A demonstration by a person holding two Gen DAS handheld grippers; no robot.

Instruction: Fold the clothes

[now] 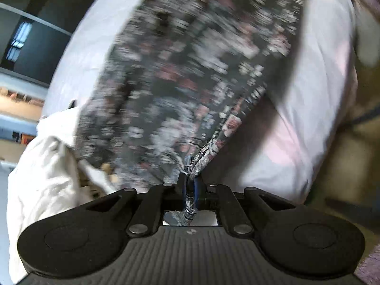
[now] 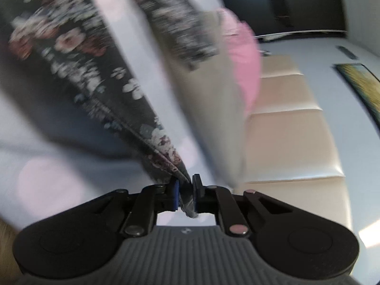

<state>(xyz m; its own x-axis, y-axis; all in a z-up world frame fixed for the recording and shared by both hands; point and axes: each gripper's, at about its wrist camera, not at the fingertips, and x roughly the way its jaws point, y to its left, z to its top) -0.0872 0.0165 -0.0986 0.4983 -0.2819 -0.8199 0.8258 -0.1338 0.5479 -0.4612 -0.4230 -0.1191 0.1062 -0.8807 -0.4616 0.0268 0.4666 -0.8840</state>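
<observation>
Pinching floral garment (image 1: 180,71) edges (blurred), both tongs (image 1: 189,182) (image 2: 185,185) clamp tight.

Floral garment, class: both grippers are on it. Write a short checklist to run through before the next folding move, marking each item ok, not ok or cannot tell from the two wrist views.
1. Left gripper shut on the floral garment: ok, cloth is pinched between its pads.
2. Right gripper shut on the same garment: ok, a hemmed edge runs into the jaws.
3. Garment spread flat between the grips: cannot tell, both views are motion-blurred.
4. Which corners or edges are held: cannot tell.
5. Landing surface free: not ok, a white garment and a pink item lie close on the pale sheet.
</observation>
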